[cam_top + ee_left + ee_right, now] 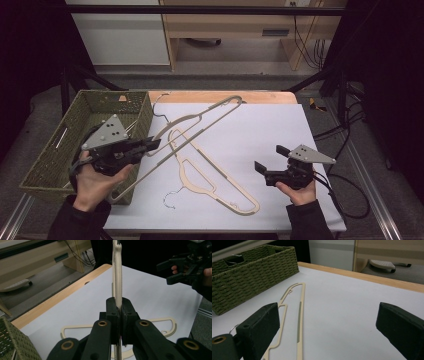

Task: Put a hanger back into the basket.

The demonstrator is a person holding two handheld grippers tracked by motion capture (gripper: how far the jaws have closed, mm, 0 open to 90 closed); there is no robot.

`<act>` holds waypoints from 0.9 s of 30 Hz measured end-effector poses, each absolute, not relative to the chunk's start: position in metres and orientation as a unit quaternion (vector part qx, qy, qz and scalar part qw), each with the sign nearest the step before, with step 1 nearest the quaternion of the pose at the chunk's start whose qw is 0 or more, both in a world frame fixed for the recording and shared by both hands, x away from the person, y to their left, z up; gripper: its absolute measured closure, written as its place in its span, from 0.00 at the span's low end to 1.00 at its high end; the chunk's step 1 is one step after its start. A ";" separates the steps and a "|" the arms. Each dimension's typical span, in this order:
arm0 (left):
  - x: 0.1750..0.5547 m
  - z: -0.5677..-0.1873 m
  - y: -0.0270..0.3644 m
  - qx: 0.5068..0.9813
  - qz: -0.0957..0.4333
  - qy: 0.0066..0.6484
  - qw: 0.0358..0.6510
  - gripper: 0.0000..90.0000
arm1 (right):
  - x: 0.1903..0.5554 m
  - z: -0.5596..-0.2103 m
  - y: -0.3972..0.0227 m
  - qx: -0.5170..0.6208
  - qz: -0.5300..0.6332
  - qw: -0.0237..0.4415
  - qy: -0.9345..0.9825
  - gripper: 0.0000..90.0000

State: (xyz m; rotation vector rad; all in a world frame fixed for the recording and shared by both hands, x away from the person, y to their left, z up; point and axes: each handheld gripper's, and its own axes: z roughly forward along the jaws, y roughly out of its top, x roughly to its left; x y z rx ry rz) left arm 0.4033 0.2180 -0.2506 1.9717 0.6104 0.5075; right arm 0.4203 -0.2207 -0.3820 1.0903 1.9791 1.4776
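Left gripper (pixel 154 144) clamps the raised cream plastic hanger (pixel 200 122), beside the green woven basket (pixel 75 145). Right gripper (pixel 270 159) is released, empty. Second cream hanger (pixel 215 187) lies flat on the white tabletop (pixel 265 130). Lift level, clear the rim, then lower in.

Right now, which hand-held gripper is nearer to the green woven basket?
Left. The left hand-held gripper hangs beside the basket, clamping a cream hanger; the right hand-held gripper, open, hovers across the table.

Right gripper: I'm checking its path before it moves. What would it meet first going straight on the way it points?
Probably the hanger lying flat on the table; the right gripper is open, depth unclear.
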 end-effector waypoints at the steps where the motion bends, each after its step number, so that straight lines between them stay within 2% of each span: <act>1: 0.404 -0.247 0.223 0.811 0.213 0.247 0.486 0.96 | 0.420 -0.382 -0.221 0.395 0.533 0.220 0.715 0.06; 12: 0.417 -0.217 0.263 0.796 0.245 0.254 0.492 0.96 | 0.420 -0.381 -0.222 0.397 0.535 0.224 0.711 0.06; 27: 0.440 -0.217 0.331 0.781 0.279 0.299 0.472 0.96 | 0.421 -0.382 -0.220 0.403 0.532 0.227 0.709 0.03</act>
